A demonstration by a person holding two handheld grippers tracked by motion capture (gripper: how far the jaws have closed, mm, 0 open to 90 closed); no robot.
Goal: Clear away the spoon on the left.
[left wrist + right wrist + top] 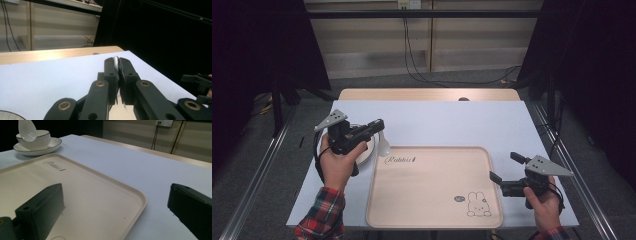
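Observation:
My left gripper is shut on the handle of a white spoon, whose bowl hangs down just past the far left corner of the beige tray. In the left gripper view the jaws pinch the white handle between them. A white bowl sits on a saucer left of the tray, with the spoon held in front of it. My right gripper stands open beside the tray's right edge, with nothing between its jaws.
The tray carries a rabbit drawing near its front right corner. A white sheet covers the table, with a wooden strip at the far edge. Cables lie on the floor beyond.

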